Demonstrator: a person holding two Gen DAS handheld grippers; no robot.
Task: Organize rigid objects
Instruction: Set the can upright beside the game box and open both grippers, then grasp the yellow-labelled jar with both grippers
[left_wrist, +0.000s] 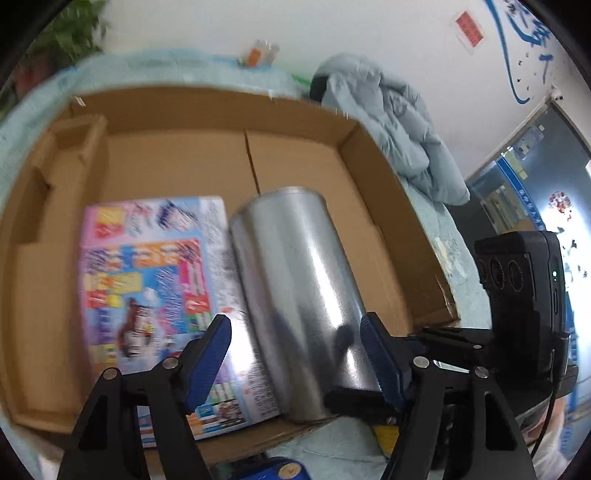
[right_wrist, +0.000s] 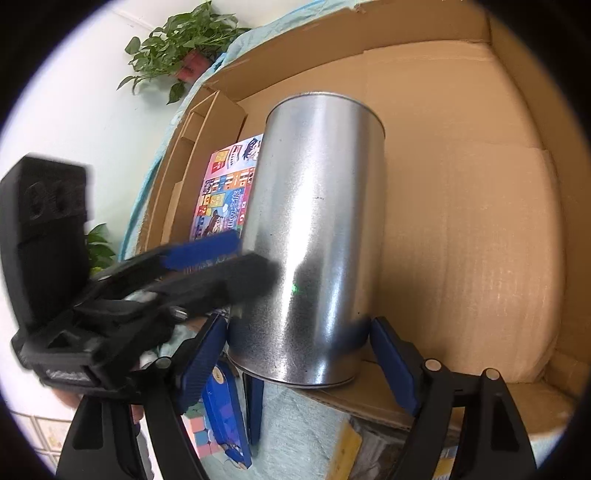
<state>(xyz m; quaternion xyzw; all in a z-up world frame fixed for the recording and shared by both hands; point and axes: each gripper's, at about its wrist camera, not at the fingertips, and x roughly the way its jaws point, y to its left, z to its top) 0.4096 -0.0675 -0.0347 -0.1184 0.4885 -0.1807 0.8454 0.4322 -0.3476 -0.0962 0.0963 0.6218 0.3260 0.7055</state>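
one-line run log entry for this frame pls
right gripper: astride metal can, grip unclear | left gripper: open beside can | cardboard box: holds can, colourful booklet

It looks like an office or workroom pressed into use. White walls carry blue painted lettering (left_wrist: 517, 48) at one o'clock and a red notice (left_wrist: 469, 27); a noticeboard (left_wrist: 517, 184) hangs at three o'clock, a potted plant (right_wrist: 184, 44) stands at eleven, and a pale blue cloth (left_wrist: 147, 68) covers the tabletop.
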